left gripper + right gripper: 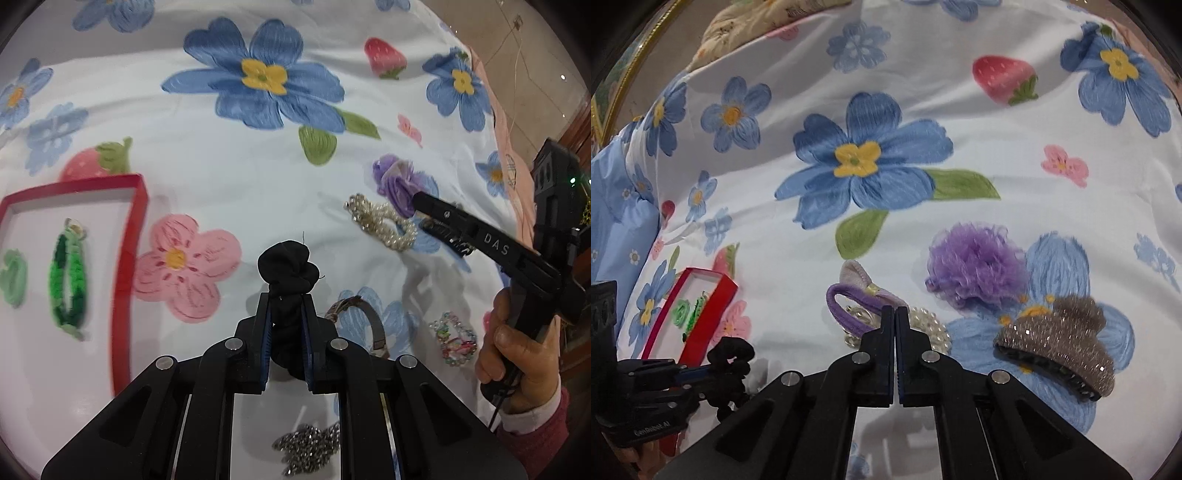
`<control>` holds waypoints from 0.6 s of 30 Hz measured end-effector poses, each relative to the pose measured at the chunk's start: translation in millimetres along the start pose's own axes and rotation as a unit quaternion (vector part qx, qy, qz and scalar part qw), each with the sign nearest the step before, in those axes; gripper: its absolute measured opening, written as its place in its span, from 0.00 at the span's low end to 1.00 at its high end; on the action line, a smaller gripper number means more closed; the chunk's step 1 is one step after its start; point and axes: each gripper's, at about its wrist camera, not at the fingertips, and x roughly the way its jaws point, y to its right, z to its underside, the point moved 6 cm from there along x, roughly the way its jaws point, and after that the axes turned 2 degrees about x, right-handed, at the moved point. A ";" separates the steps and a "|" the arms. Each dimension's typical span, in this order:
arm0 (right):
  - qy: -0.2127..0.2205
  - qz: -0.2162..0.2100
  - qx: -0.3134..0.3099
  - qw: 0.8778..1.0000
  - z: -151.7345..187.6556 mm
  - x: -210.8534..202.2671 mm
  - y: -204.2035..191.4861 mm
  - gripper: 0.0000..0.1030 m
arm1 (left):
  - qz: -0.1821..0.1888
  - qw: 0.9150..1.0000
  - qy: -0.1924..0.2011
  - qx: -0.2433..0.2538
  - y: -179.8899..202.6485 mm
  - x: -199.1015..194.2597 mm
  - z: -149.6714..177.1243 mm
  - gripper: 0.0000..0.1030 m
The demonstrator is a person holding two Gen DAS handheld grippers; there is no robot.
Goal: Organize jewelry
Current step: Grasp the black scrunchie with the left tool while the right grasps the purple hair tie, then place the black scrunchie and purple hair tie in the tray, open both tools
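My left gripper [287,295] is shut on a black scrunchie [289,267] and holds it above the floral sheet; it also shows in the right wrist view [729,356]. A red-rimmed tray [127,236] at the left holds a green braided bracelet [68,280] and a pale green piece [14,277]. My right gripper [894,312] is shut with nothing between its fingers, just above a pearl bracelet [932,326] and a purple hair tie [849,299]. In the left wrist view its fingers [428,201] lie by the pearl bracelet [384,225] and a purple fluffy scrunchie [393,181].
A glittery grey hair claw [1060,339] lies right of the purple fluffy scrunchie [975,264]. A metal bangle [364,314], a colourful bead bracelet [454,339] and a silver chain [308,445] lie near my left gripper. The bedsheet [221,155] is soft and wrinkled.
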 end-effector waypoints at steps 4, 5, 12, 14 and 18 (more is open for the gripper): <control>0.000 -0.017 0.004 1.000 -2.4 -6.5 -10.2 0.00 | 0.003 1.000 0.020 -0.015 -8.8 -20.3 -3.9 0.10; 0.001 -0.022 0.002 1.000 -1.6 -9.0 -15.1 0.00 | 0.004 1.000 0.024 -0.019 -11.9 -25.4 -3.7 0.10; -0.003 -0.055 -0.012 0.998 11.9 -22.6 -55.6 0.00 | 0.009 0.998 0.050 -0.046 -33.7 -61.5 4.5 0.10; -0.006 -0.070 -0.018 0.997 17.7 -26.1 -73.6 0.00 | 0.006 0.997 0.060 -0.055 -43.4 -74.5 8.9 0.10; -0.012 -0.090 -0.030 0.995 28.3 -30.6 -103.0 0.00 | 0.001 0.995 0.071 -0.073 -62.0 -94.1 18.4 0.10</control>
